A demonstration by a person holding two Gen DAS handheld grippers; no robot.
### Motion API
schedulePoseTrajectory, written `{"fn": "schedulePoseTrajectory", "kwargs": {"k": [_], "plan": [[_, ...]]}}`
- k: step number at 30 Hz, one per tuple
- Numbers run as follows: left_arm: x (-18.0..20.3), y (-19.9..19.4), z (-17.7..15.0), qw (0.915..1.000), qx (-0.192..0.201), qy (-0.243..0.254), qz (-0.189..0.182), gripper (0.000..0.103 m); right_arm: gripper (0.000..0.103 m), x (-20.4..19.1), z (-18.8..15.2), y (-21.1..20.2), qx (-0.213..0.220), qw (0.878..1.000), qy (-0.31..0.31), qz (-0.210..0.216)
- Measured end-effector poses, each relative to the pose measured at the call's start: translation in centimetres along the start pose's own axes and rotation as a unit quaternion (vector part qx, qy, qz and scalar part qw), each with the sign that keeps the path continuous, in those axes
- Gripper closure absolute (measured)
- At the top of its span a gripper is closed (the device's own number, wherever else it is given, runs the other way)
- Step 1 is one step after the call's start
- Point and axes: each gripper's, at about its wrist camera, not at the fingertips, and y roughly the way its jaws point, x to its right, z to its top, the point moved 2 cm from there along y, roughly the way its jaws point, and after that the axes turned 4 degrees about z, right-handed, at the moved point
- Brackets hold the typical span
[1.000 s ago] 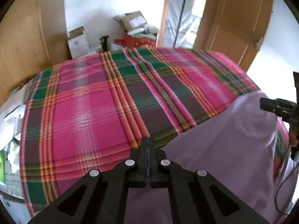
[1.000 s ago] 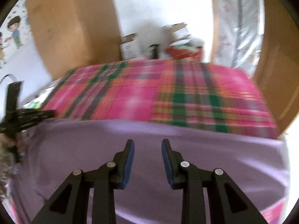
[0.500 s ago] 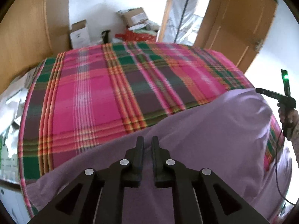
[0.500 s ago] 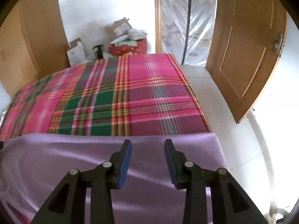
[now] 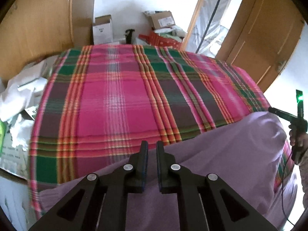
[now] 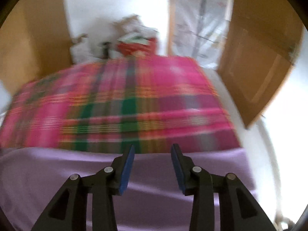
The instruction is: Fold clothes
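Note:
A lilac garment (image 5: 227,154) lies spread across the near end of a bed with a pink, green and red plaid cover (image 5: 123,100). My left gripper (image 5: 151,146) is open by a narrow gap, hovering over the garment's far edge with nothing between its fingers. In the left wrist view my right gripper (image 5: 277,112) shows at the far right, held by a hand, above the garment's right corner. In the blurred right wrist view the right gripper (image 6: 152,149) stands wide open above the lilac garment (image 6: 154,173), holding nothing.
Cardboard boxes (image 5: 102,28) and a red crate (image 5: 159,39) stand by the far wall. A wooden door (image 5: 265,38) stands open at the right; a wooden panel (image 5: 38,23) is at the left. White bags and papers (image 5: 19,88) lie left of the bed.
My left gripper, shut a second ago, has opened slightly and let the garment's edge go. The right gripper stayed open and is swinging, blurring its view. The garment now lies flatter.

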Motion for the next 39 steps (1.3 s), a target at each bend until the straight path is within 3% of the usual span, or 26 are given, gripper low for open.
{"fn": "schedulePoseTrajectory", "kwargs": {"k": [7,9,13,20,30,34,39], "plan": [[-0.4,-2.1,-0.6,0.9978,-0.009,0.065,0.013,0.089,0.063,-10.4,0.2,-0.8,-0.003,0.987,-0.128,0.102],[-0.7,-2.1,-0.8,0.9971,-0.020,0.070,0.018,0.074,0.063,-13.0,-0.1,-0.3,-0.011,0.981,-0.156,0.116],[-1.7,-1.1,-1.3,0.9960,-0.042,0.075,0.026,0.073,0.063,-17.3,-0.4,0.7,-0.022,0.970,-0.197,0.138],[-2.8,-0.1,-1.4,0.9961,-0.045,0.066,0.038,0.073,0.062,-22.7,0.6,1.9,-0.024,0.956,-0.234,0.178],[-3.1,0.0,-1.4,0.9947,-0.045,0.085,0.038,0.073,0.059,-28.2,1.1,5.1,-0.069,0.931,-0.254,0.253],[-3.3,-0.2,-1.6,0.9948,-0.042,0.088,0.030,0.073,0.059,-30.4,0.0,5.5,-0.083,0.917,-0.300,0.250],[-3.1,-0.2,-1.9,0.9929,-0.041,0.108,0.027,0.073,0.058,-31.3,-0.6,5.5,-0.083,0.911,-0.324,0.242]]}}
